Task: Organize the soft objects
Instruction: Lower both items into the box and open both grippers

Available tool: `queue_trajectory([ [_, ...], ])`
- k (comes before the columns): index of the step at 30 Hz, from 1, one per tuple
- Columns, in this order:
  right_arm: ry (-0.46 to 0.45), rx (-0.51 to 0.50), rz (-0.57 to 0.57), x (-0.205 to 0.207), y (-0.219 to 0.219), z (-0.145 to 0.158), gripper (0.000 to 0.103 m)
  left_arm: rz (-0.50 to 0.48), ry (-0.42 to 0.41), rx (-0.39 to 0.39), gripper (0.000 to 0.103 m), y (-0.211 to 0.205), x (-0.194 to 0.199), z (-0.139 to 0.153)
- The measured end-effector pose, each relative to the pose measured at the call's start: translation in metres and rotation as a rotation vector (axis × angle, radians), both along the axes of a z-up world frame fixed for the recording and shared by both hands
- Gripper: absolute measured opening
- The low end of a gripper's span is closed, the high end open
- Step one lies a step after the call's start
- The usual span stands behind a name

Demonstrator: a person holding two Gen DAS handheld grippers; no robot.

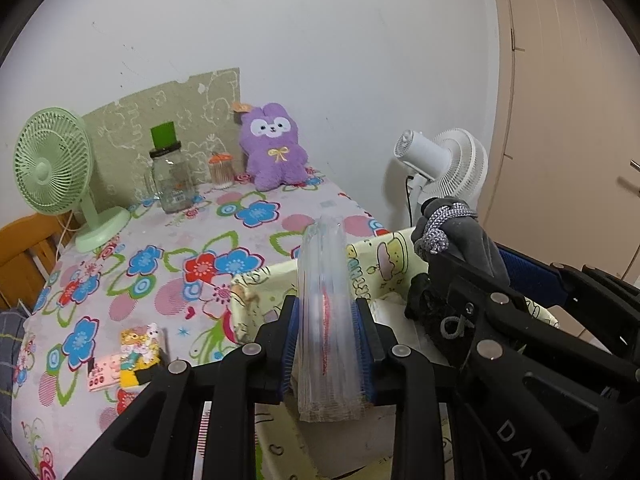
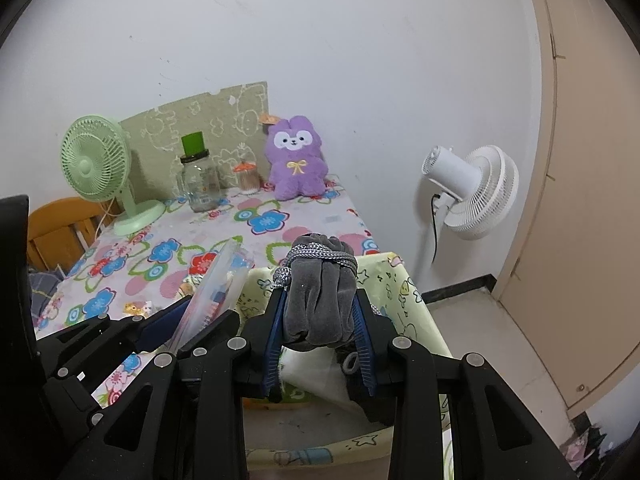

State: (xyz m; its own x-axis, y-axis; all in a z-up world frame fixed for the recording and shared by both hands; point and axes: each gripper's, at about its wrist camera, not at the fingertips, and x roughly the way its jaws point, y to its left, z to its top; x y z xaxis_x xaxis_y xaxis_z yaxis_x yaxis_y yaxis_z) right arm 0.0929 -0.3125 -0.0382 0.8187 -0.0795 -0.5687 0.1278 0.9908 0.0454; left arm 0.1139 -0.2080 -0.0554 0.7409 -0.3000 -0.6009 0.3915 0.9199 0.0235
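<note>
- The left gripper (image 1: 326,344) pinches a clear plastic packet (image 1: 325,280) between its blue pads, above the yellow cartoon-print basket (image 1: 256,308)
- The right gripper (image 2: 320,344) squeezes a grey velvet pouch (image 2: 320,300) tied with cord, over the same basket
- A purple plush toy (image 1: 272,148) sits at the far edge of the flowered table (image 1: 168,264)

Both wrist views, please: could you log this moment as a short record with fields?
left gripper: shut on clear plastic packet, held upright
right gripper: shut on grey drawstring pouch
below both: yellow cartoon-print fabric bin, open
table: floral cloth
at back: purple plush, glass jar, green fan
</note>
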Motion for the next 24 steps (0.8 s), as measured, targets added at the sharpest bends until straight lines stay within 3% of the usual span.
queue_trajectory([
  [10,0.057,0.03,0.002,0.004,-0.007,-0.021,0.036,-0.043,0.037,0.056,0.045,-0.006,-0.002,-0.016],
  [15,0.063,0.034,0.009,0.003,-0.005,-0.023,0.036,-0.052,0.022,0.066,0.066,-0.005,-0.007,-0.014],
  [22,0.073,0.05,0.028,0.004,-0.002,-0.024,0.037,-0.071,0.026,0.068,0.073,-0.002,-0.012,-0.013],
  [24,0.074,0.053,0.033,0.003,-0.001,-0.024,0.041,-0.075,0.029,0.062,0.076,-0.002,-0.014,-0.012],
])
